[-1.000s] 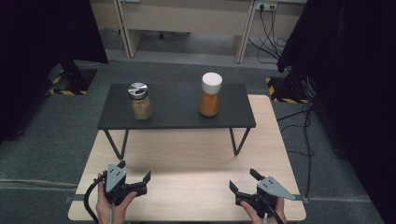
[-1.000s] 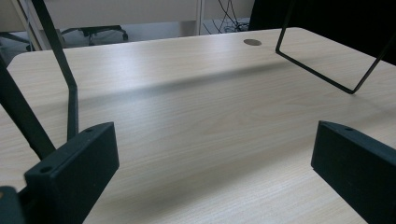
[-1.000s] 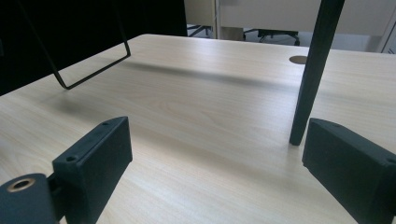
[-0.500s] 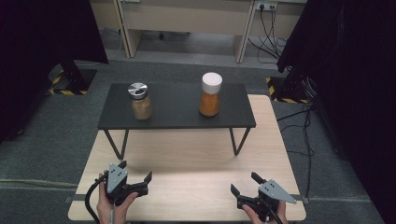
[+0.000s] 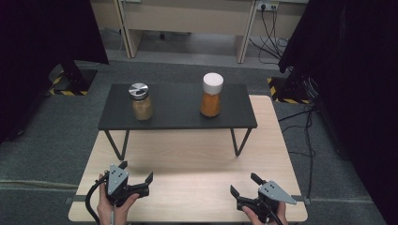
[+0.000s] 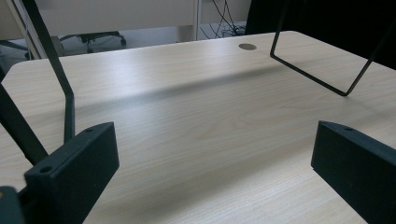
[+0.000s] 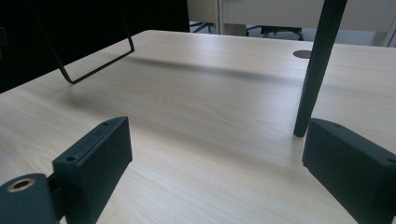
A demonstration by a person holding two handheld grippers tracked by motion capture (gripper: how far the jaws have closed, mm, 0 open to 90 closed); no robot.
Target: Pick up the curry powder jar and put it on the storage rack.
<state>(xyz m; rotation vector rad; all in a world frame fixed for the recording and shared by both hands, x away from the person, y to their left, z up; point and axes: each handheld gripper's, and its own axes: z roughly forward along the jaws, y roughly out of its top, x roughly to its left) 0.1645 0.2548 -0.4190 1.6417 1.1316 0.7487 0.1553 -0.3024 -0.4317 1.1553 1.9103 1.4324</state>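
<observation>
Fingers wide apart on left gripper and right gripper, clamped on nothing, low over wooden table. Well ahead, on black shelf: silver-lidded jar and white-capped orange jar.

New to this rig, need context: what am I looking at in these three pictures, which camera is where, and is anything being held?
No robot arm here: a person holds a hand-held tool with two black jaws in each hand. The high view looks down from above the person's side, with the left gripper at bottom left and the right gripper at bottom right. The other two pictures come from cameras riding on each gripper, looking along its jaws across the wooden table. On the table stands a low black shelf on wire legs. It carries a metal-lidded jar and a white-capped orange bottle. Both grippers' jaws stand open; nothing is held.
</observation>
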